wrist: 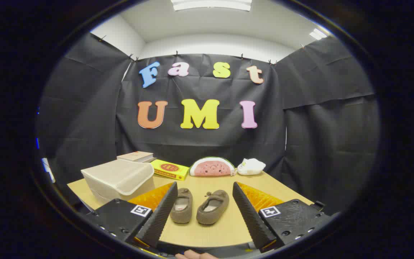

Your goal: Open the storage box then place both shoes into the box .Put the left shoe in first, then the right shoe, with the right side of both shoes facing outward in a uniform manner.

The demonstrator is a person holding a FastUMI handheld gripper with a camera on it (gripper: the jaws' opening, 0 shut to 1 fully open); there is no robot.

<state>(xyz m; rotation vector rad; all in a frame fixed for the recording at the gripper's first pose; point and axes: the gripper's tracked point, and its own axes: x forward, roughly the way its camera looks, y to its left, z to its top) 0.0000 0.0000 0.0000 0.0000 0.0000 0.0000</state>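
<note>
Leftmost I see the storage box, lid closed, on the table; my gripper hangs wide open, holding nothing; between its fingers lie the left shoe and right shoe, toes pointing away.

Two brown slippers, left shoe and right shoe, lie side by side, openings up. Beige box, closed, sits left of them.
</note>
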